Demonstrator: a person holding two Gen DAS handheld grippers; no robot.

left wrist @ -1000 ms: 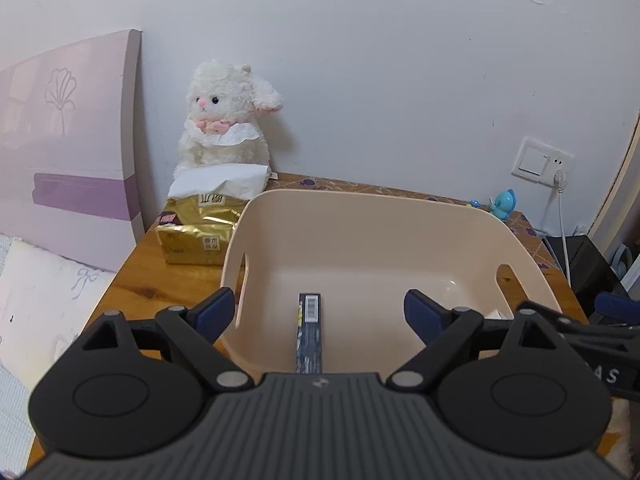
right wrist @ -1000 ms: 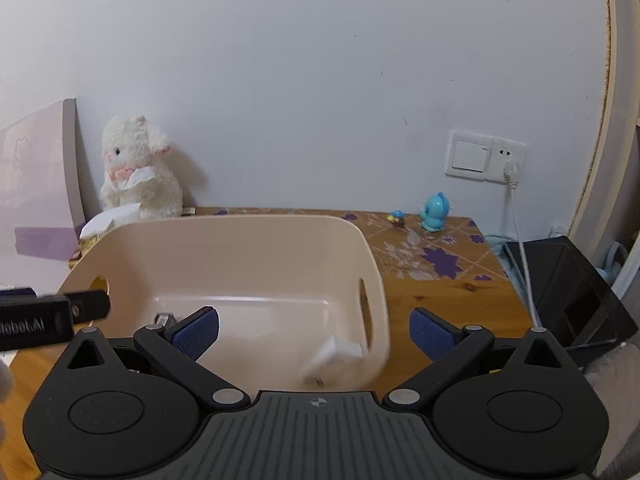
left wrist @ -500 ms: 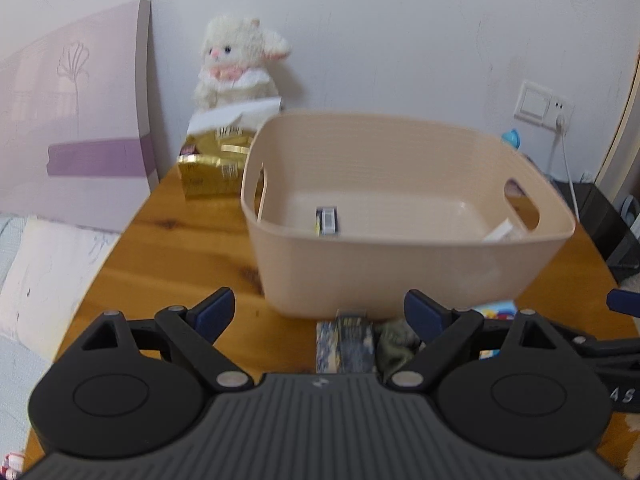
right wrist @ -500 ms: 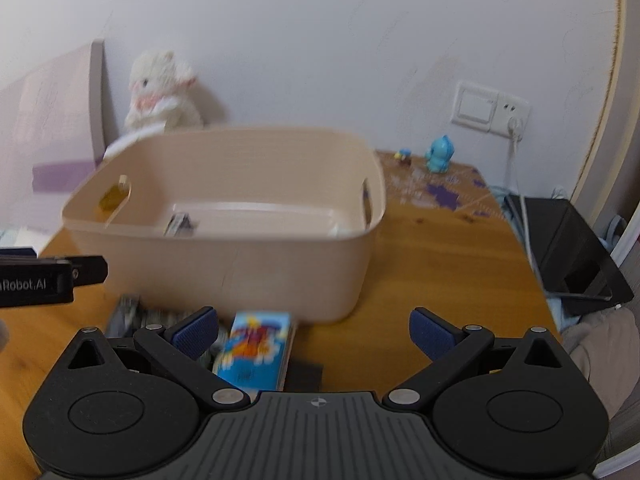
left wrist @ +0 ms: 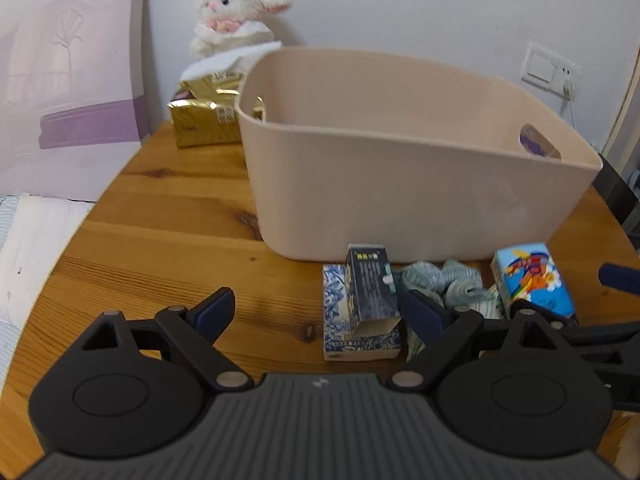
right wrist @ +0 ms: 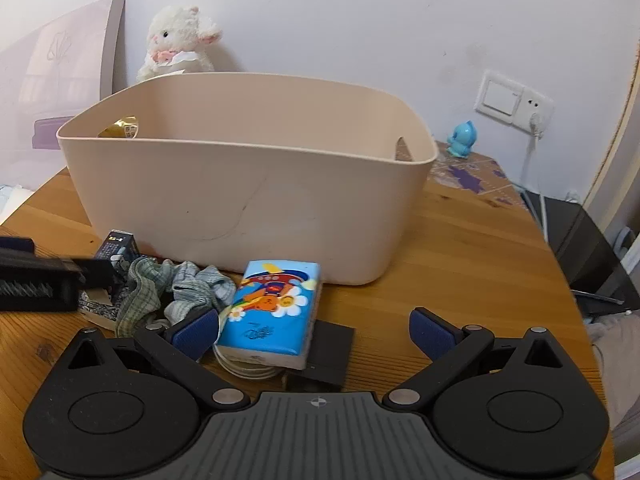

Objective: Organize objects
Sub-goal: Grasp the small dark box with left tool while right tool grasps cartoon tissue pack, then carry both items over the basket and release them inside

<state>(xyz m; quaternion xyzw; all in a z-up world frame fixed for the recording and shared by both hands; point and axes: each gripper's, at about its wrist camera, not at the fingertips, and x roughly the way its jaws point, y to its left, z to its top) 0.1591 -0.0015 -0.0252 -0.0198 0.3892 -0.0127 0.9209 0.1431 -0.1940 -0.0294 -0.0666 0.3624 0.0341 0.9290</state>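
Observation:
A beige plastic basket (left wrist: 400, 184) stands on the wooden table (left wrist: 168, 240); it also shows in the right wrist view (right wrist: 248, 200). In front of it lie a dark small box (left wrist: 370, 286) on a blue-white patterned box (left wrist: 336, 320), crumpled grey-green cloth (left wrist: 444, 284), and a blue cartoon tissue pack (left wrist: 532, 276). My left gripper (left wrist: 320, 312) is open and empty, low before the boxes. My right gripper (right wrist: 314, 330) is open and empty, just before the tissue pack (right wrist: 274, 312), which rests on a white cable coil (right wrist: 244, 366) and a black flat item (right wrist: 330, 350).
A white plush lamb (left wrist: 232, 12) and a gold tissue package (left wrist: 204, 116) sit behind the basket at the back left. A pale purple board (left wrist: 68, 100) leans at the left. A blue toy figure (right wrist: 462, 140) and a wall socket (right wrist: 516, 98) are at the back right.
Both grippers have drawn back from above the basket and dropped low to the table. The basket's inside is out of sight now and the items in front of it have come into view.

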